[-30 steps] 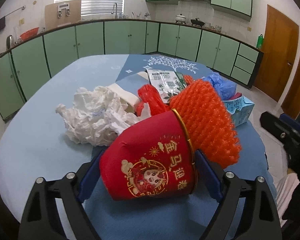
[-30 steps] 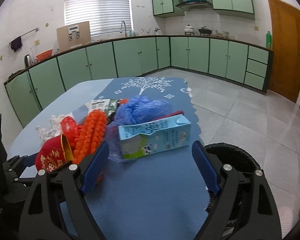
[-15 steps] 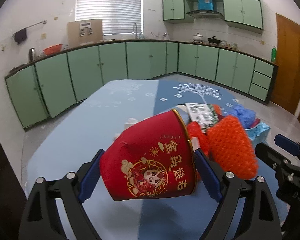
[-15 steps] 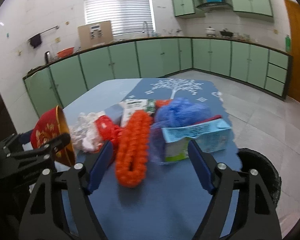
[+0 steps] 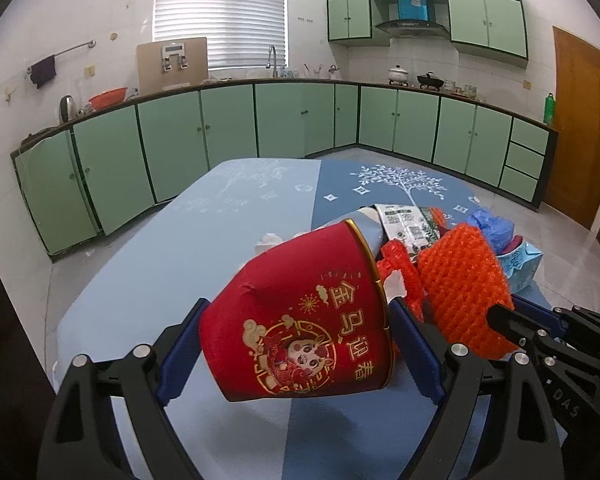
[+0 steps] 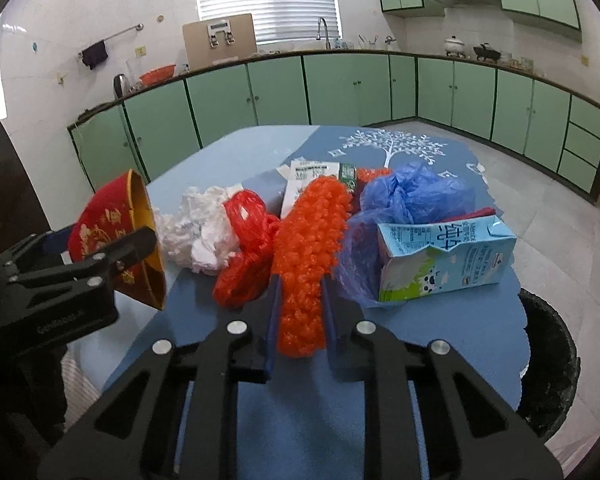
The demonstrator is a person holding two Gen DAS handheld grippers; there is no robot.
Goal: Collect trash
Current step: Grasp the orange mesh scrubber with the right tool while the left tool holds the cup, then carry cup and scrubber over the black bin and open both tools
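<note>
right wrist view: right tool (image 6: 299,304) has just closed, pinching the orange foam fruit net (image 6: 309,248); left tool (image 5: 300,344) stands wide around a tilted red paper cup (image 5: 304,320).

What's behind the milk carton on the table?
A crumpled blue plastic bag sits behind the milk carton, spilling around its left end. A dark red strip shows between them; the rest is covered.
</note>
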